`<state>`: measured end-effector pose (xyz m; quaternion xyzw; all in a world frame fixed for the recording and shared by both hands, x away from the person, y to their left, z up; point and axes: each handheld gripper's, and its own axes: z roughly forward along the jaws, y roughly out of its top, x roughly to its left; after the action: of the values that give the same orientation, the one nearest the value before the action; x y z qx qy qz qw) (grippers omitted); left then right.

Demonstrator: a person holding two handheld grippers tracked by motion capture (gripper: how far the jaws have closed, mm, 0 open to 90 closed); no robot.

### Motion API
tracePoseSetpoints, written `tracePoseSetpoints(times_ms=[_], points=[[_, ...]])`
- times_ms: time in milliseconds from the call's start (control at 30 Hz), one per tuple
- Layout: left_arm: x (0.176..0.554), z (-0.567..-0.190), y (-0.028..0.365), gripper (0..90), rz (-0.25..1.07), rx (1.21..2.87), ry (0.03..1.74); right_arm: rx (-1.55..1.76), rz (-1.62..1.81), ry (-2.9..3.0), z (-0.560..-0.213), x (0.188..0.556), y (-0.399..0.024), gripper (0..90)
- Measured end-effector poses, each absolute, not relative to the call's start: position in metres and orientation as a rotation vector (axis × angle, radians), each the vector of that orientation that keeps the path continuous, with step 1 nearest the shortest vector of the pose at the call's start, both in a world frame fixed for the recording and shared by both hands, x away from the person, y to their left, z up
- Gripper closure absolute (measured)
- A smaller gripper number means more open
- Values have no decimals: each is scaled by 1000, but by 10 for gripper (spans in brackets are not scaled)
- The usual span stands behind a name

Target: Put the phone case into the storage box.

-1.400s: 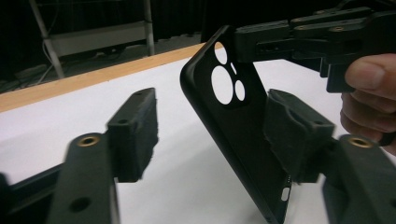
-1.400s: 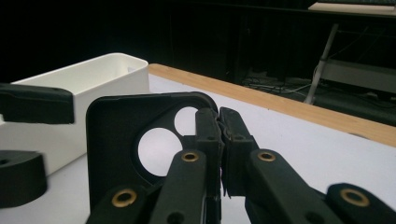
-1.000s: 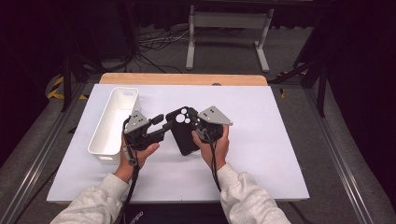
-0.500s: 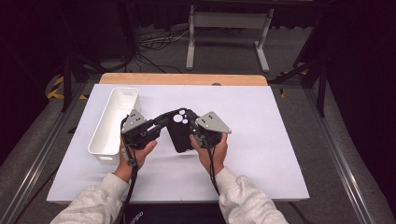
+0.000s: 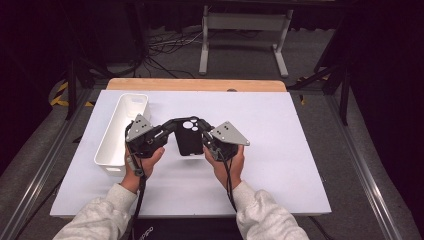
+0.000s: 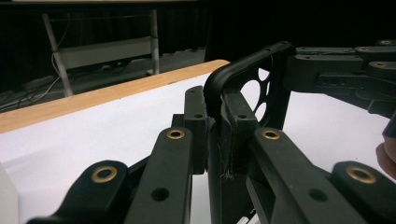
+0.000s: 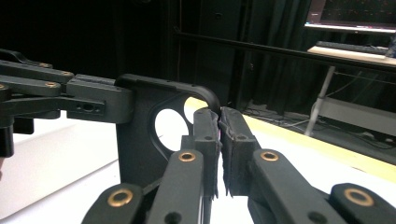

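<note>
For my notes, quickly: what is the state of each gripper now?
Left gripper: closed on the black phone case, having just been closing.
Right gripper: closed on the same case.

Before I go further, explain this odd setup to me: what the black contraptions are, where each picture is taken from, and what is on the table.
No robot here: a person sits at the table and holds a hand-operated clamp in each hand. The high view looks down from above the person, whose sleeves come in from the bottom. There you see the left tool and the right tool, both meeting at a black phone case with round camera cut-outs.

The other two pictures come from small cameras riding on the tools, looking along their black jaws. In the left gripper view the jaws have just closed on the case's rim; in the right gripper view the jaws pinch its opposite edge. So both tools hold the case.

On the white table also lies a long white bin, to the person's left.
</note>
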<state>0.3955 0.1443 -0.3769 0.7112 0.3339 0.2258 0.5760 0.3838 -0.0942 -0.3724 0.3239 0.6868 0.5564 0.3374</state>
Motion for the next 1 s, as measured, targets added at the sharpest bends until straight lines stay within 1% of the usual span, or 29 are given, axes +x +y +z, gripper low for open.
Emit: tracePoseSetpoints(times_ms=[200, 633, 867, 933, 1000], points=[[395, -373, 145, 835, 547, 1700, 754, 849, 1452, 1800, -374, 384, -95, 855], [392, -367, 141, 841, 549, 1693, 712, 785, 1442, 1861, -371, 379, -105, 808], [389, -366, 136, 842, 568, 1708, 691, 733, 1401, 1888, -373, 375, -111, 776], [389, -366, 136, 842, 568, 1705, 694, 747, 1408, 1892, -374, 376, -112, 733], [389, -366, 137, 842, 572, 1701, 704, 746, 1413, 1898, -375, 377, -112, 727]])
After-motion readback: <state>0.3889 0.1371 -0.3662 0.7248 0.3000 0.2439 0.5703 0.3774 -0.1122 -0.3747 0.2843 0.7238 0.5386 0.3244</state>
